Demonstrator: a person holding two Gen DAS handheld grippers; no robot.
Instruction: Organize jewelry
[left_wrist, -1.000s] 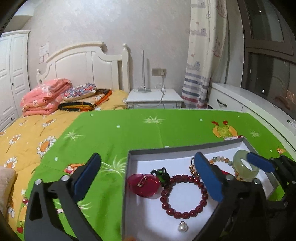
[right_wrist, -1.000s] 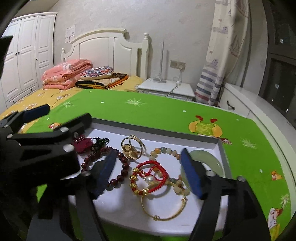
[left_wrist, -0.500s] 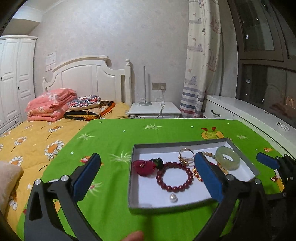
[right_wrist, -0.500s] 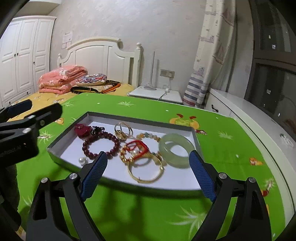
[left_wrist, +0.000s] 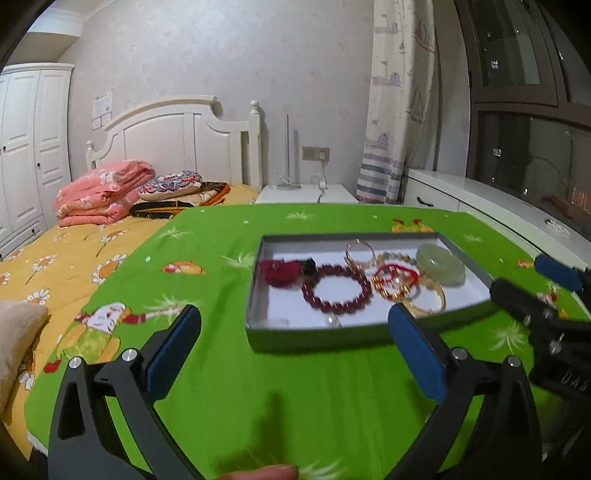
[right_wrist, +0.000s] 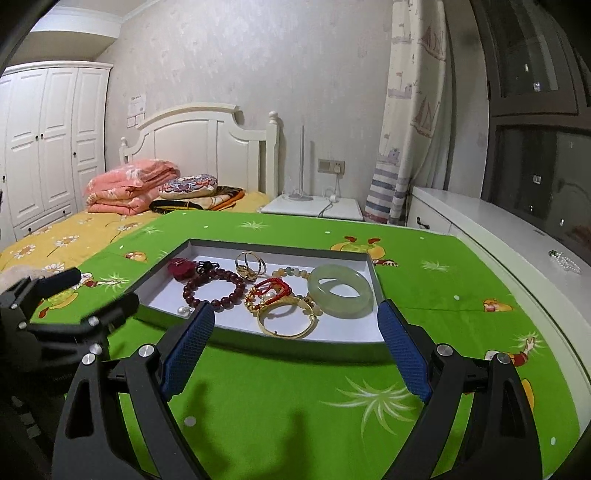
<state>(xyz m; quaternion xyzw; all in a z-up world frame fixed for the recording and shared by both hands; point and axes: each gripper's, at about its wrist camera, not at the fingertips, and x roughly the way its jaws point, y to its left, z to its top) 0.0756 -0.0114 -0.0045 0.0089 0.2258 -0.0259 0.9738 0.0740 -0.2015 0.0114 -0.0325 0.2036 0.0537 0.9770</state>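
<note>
Jewelry all sits in one shallow grey tray (right_wrist: 373, 267) with a white bottom, parked on the green cartoon-print sheet (right_wrist: 295, 398) covering the bed. Inside, going left to right in the right wrist view: a dark red brooch-like piece (right_wrist: 181, 268) touching a small black charm (right_wrist: 207, 265), a dark red bead bracelet (right_wrist: 215, 288) with a loose pearl (right_wrist: 182, 311) just beside it, a pair of gold rings (right_wrist: 250, 264) toward the back, a string of pale mixed beads (right_wrist: 291, 272), a red cord bracelet (right_wrist: 272, 288) tangled with gold beads, a plain gold bangle (right_wrist: 287, 320) at the front, and a chunky pale green jade bangle (right_wrist: 340, 291) lying flat at the right end, resting on the edge of the gold one.

Left claw (left_wrist: 295, 354) is wide open and empty, held low over the sheet just in front of the tray's near wall. Right claw (right_wrist: 295, 350) is open too, nothing in it, lined up with the tray's front edge, blue pads straddling the gold bangle from this angle but not touching anything. Each claw pokes into the other's view from the side. A fingertip (left_wrist: 266, 472) shows at the bottom of the left view. Pink folded quilt (right_wrist: 131, 186) sits by the headboard.
</note>
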